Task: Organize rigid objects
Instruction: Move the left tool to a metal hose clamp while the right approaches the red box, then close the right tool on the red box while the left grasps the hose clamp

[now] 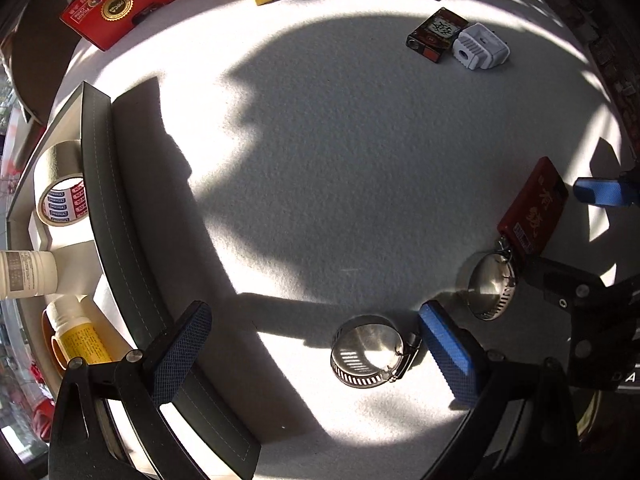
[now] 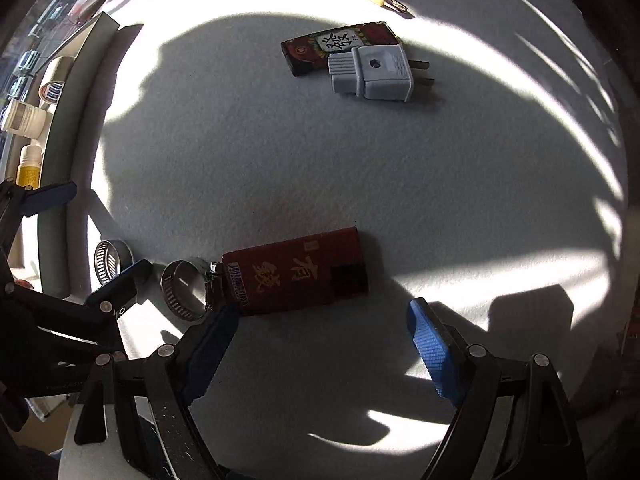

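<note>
1. I am seeing the grey-walled organizer tray at the left holding a tape roll, a white bottle and a yellow-labelled bottle.
2. The red lighter is lying flat on the white felt table, long axis running left-right, one end touching a hose clamp.
3. It is showing gold Chinese characters.
4. My right gripper is hovering with fingers spread just beside the lighter; my left gripper is spread around another hose clamp, not pressing it.

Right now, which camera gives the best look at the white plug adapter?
The right wrist view: the white plug adapter lies large and side-on, both metal prongs visible. The left wrist view shows it smaller, near the top edge, prongs hidden.
</note>
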`<control>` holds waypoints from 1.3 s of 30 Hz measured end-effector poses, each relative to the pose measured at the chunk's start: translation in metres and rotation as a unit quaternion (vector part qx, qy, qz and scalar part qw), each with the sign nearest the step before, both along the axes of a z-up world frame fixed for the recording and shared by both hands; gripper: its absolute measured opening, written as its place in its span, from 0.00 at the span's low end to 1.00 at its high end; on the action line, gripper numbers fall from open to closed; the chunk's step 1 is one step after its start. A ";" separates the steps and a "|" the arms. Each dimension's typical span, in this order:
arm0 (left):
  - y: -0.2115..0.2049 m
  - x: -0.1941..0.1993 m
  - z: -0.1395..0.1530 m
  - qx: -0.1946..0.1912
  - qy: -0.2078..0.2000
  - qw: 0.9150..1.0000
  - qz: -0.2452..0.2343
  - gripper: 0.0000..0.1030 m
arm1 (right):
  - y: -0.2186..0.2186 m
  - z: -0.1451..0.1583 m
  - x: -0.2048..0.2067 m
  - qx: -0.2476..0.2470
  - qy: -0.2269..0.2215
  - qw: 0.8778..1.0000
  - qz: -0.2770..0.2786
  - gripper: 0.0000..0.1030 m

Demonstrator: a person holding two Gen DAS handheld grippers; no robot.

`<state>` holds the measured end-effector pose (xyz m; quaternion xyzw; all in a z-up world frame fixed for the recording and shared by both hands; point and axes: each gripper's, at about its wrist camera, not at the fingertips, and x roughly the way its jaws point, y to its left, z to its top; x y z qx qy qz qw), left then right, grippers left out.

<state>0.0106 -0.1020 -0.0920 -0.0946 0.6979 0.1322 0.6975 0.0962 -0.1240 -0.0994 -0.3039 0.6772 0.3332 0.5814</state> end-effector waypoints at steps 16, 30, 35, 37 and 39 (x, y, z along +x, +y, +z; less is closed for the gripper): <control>0.041 -0.018 0.004 -0.032 0.004 0.995 0.092 1.00 | 0.028 0.002 0.008 -0.009 -0.017 1.000 0.013 0.69; 0.025 -0.019 0.024 -0.042 0.002 0.999 0.031 0.45 | -0.009 0.022 0.036 -0.005 0.014 0.997 -0.079 0.68; 0.027 -0.025 0.030 -0.078 0.003 0.996 0.029 0.45 | -0.022 0.034 0.038 0.005 0.021 0.994 -0.104 0.68; 0.029 -0.027 0.034 -0.092 -0.003 0.996 0.020 0.45 | -0.029 0.039 0.035 0.006 0.026 0.993 -0.113 0.68; 0.029 -0.028 0.042 -0.100 -0.006 0.995 0.006 0.45 | -0.035 0.041 0.032 0.007 0.035 0.991 -0.126 0.68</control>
